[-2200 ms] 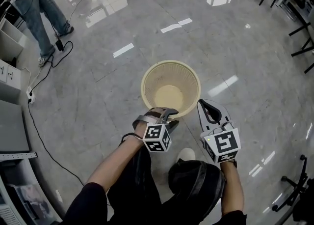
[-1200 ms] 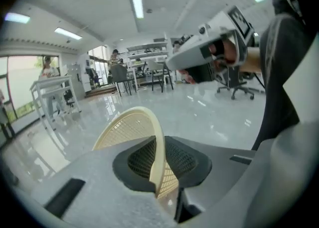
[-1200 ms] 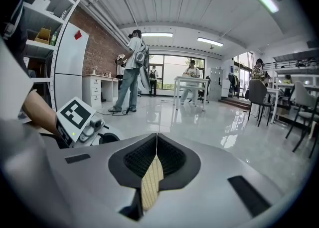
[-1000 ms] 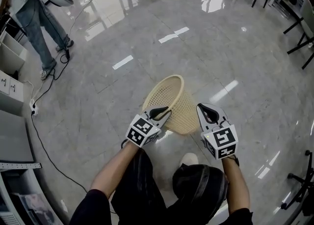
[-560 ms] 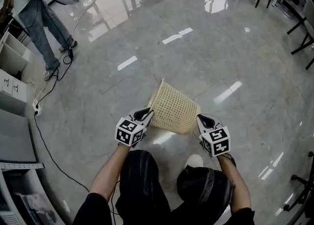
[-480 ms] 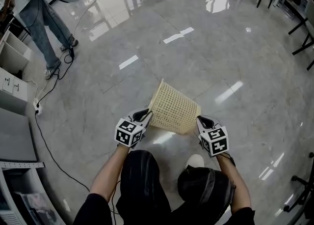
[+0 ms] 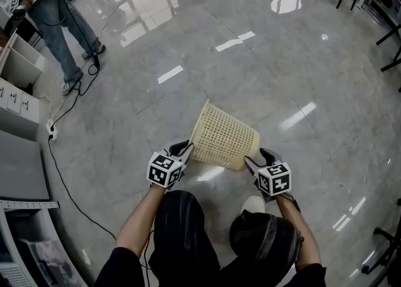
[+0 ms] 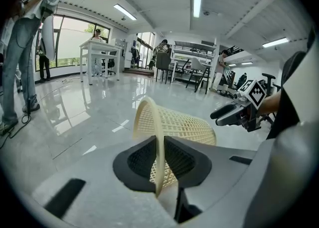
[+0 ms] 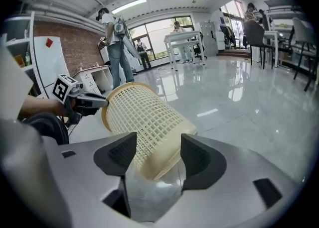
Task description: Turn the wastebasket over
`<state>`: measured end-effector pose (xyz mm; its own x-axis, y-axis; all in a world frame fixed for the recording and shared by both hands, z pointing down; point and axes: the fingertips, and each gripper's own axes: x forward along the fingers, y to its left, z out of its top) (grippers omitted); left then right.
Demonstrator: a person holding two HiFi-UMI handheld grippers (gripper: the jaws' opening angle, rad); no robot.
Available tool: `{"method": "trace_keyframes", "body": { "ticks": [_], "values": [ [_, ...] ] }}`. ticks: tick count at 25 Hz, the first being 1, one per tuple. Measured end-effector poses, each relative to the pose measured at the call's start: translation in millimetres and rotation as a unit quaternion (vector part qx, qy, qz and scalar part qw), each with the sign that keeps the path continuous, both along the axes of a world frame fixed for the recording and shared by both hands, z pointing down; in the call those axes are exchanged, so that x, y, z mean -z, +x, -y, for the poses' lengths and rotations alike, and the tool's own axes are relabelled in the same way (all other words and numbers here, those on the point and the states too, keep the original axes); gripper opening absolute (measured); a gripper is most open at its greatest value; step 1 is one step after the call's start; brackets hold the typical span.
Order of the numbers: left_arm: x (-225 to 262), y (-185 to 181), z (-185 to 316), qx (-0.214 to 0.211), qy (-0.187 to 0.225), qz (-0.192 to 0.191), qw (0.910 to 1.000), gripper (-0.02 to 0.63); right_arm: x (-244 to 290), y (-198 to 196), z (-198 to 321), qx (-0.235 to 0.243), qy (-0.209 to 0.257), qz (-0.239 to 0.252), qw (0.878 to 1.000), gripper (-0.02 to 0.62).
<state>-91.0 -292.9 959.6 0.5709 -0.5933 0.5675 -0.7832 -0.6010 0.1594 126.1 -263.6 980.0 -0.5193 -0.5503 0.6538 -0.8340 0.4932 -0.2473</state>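
right gripper view: right gripper [image 9: 158, 145] fingers [image 9: 202, 161] just opened, wastebasket [image 9: 142, 115] base between

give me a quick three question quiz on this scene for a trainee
1. True or false: the wastebasket stands upright, mouth up.
2. Which part of the wastebasket does the left tool pinch? A) rim B) base C) middle of the mesh wall
3. What lies between the jaws of the right tool?
Key: 1. False: it is tipped onto its side. 2. A. 3. The wastebasket's base end; the jaws stand apart around it, having just been opening.
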Motion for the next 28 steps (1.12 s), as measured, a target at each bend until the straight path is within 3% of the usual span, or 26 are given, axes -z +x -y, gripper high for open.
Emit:
{"method": "trace_keyframes", "body": {
  "ticks": [5,10,28],
  "values": [
    [2.8,-0.9,-0.9,-0.005,0.008,0.005,0.9999,0.057,-19.0,0.9,-6.3,-0.027,-0.037,0.033,0.998,0.276],
    [1.7,-1.3,-1.0,-0.011,0.010,0.004,0.9999,0.057,-41.8,-0.2,-16.9,-0.024,-0.075,0.050,0.996,0.276],
    [5.6,2.4,-1.7,-0.012,0.017,0.005,0.9998,0.055,-47.2,-8.3,-21.0,-0.023,-0.094,0.071,0.993,0.275]
  ]
}}
